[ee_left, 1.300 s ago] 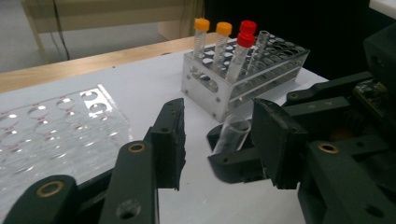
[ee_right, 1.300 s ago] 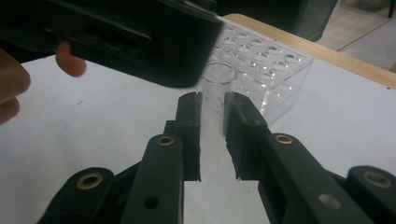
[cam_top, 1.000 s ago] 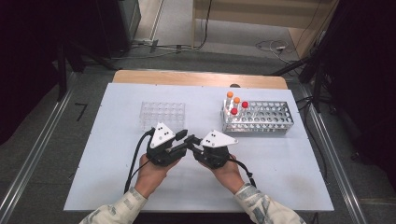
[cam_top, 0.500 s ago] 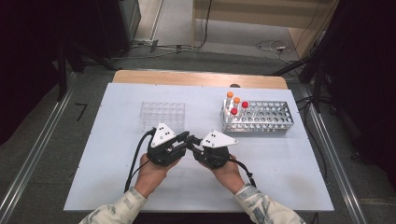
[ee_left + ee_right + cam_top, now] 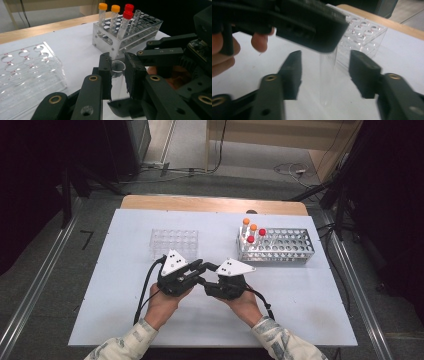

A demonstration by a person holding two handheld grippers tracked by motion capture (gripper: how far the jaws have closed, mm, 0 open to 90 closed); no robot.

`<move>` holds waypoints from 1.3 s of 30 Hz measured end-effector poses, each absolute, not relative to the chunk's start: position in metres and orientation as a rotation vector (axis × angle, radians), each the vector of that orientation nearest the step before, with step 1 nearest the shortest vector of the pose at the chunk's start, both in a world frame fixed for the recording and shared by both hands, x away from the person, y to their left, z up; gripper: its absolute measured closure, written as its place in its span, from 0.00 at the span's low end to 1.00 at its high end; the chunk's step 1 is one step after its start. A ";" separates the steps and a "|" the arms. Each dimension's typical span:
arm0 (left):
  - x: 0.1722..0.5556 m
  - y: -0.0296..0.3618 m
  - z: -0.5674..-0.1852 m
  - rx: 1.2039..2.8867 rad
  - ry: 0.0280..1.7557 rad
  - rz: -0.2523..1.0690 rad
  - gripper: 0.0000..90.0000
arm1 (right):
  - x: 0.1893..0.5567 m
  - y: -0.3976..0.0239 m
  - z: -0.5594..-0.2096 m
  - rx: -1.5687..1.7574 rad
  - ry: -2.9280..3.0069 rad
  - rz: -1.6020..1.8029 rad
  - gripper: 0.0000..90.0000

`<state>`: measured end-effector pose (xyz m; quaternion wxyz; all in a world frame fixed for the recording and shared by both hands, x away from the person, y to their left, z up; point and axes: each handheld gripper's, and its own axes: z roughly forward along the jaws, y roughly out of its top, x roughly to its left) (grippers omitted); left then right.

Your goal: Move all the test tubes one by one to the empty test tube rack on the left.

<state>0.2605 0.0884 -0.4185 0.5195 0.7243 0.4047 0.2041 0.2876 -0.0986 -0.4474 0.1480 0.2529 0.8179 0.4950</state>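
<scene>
In the middle of the white table (image 5: pixel 125 320) my two grippers meet tip to tip. My left gripper (image 5: pixel 200 266) (image 5: pixel 117 71) is shut on a clear uncapped tube (image 5: pixel 117 68); its jaws have just been closing on it. My right gripper (image 5: pixel 206 270) (image 5: pixel 325 67) is open. Its jaws have just been opening and stand apart on either side of the same clear tube (image 5: pixel 327 82) without touching it. In the left gripper view the right gripper (image 5: pixel 143 48) comes in from the right.
A metal tube rack (image 5: pixel 285 247) (image 5: pixel 142 30) stands at the back right with two orange-capped tubes (image 5: pixel 246 222), two red-capped tubes (image 5: pixel 262 232) and an uncapped one (image 5: pixel 136 17). An empty clear plastic rack (image 5: pixel 174 241) (image 5: pixel 27 75) (image 5: pixel 362 32) stands just behind my left gripper.
</scene>
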 end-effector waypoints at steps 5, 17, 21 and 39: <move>0.268 0.095 -0.413 1.712 1.002 0.504 0.85 | 0.289 -0.103 -0.447 0.756 2.364 1.414 0.32; 0.299 0.115 -0.382 1.637 1.078 0.584 0.85 | 0.295 -0.136 -0.443 0.841 2.323 1.395 0.30; 0.310 0.118 -0.372 1.629 1.092 0.621 0.85 | 0.296 -0.144 -0.443 0.858 2.311 1.392 0.30; 0.348 0.110 -0.387 1.647 1.152 0.647 0.85 | 0.297 -0.152 -0.443 0.880 2.294 1.385 0.30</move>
